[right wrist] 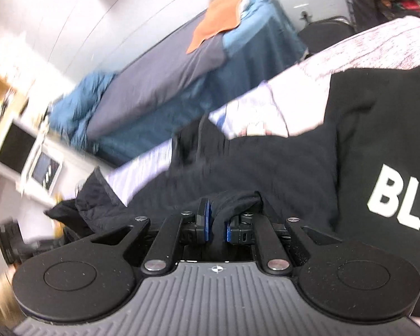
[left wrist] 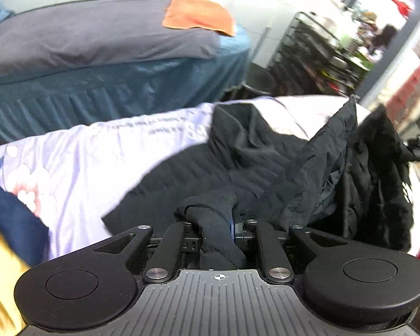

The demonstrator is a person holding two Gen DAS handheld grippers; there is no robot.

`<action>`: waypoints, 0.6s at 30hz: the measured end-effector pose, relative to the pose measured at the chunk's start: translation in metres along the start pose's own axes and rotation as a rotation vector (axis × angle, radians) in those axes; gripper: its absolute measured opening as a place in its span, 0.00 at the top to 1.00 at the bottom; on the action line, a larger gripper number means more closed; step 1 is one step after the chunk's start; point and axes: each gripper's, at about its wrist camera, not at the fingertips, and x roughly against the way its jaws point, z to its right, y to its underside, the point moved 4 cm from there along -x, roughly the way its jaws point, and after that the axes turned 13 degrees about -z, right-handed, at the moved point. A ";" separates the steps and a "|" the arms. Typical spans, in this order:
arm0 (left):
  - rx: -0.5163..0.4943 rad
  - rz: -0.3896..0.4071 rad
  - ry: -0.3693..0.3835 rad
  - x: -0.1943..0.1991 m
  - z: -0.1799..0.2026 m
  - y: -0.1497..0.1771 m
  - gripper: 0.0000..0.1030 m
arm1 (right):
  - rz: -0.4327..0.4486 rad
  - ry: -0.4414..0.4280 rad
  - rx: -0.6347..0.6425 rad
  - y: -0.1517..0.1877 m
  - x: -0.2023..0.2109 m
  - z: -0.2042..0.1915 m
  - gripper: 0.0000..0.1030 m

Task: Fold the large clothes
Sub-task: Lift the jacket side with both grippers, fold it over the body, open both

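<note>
Two hand-held grippers each pinch a bunched fold of one black garment [left wrist: 198, 168], which lies across a bed covered by a pale lilac floral sheet [left wrist: 78, 162]. In the left wrist view, the left gripper [left wrist: 215, 224] is clamped on a twisted roll of the dark cloth, with the fabric running back between its fingers. To the right of that view, part of the garment stands lifted in a peak, with a dark furry trim [left wrist: 378, 179] hanging beside it. In the right wrist view, the right gripper [right wrist: 217, 224] squeezes a gathered edge between its blue pads [right wrist: 207, 219]. White block letters reading "BL" [right wrist: 400, 196] show on the black cloth at the right edge. Behind, a second bed in blue and grey [left wrist: 98, 56] carries an orange cloth [left wrist: 198, 14].

Judging from both held edges and the blurred surroundings, the step in hand is lifting or carrying one side of the garment to make a fold. The next move likely calls for both grippers travelling together, keeping the cloth taut between them, then laying the held edge flat over the rest before letting go.
</note>
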 end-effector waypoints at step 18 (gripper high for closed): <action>0.351 -0.133 0.030 -0.097 -0.061 -0.033 0.46 | 0.010 0.000 -0.366 -0.084 -0.111 0.052 0.87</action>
